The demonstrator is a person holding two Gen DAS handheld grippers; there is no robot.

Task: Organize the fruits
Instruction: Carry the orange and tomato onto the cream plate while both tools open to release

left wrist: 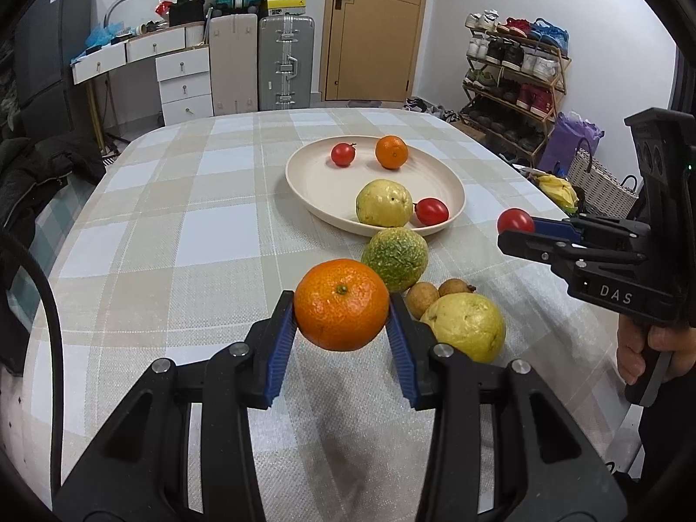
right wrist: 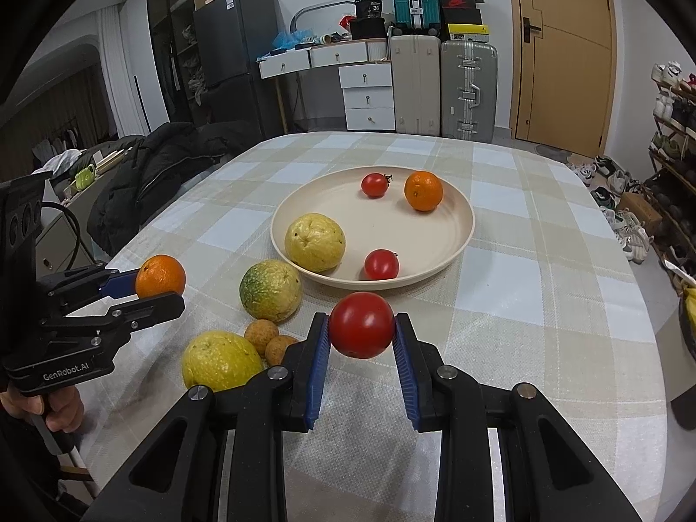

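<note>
1. The left hand-held gripper (left wrist: 342,326) is clamped on a mandarin (left wrist: 341,304), low in the middle of the left wrist picture. Its blue pads squeeze both sides so the round fruit does not roll away. It looks lifted off the cloth.
2. The right hand-held gripper (right wrist: 362,337) is clamped on a red tomato (right wrist: 361,324), low in the middle of the right wrist picture. It holds it the same way.
3. The plate (right wrist: 456,235) sits in the middle of the counter (right wrist: 543,304). It holds a yellow fruit, a small orange and two tomatoes. I think the two held fruits go there too.
4. In the right wrist picture, the green-and-yellow fruit (right wrist: 270,290) sits just below and left of the plate. Lower left are a yellow guava (right wrist: 221,360) and two small brown fruits (right wrist: 261,336). They wait on the cloth.
5. In the left wrist picture, the green-and-yellow fruit sits right between the mandarin and the plate, so I think the mandarin must go over or around it.
6. The tomato's way to the plate looks open.
</note>
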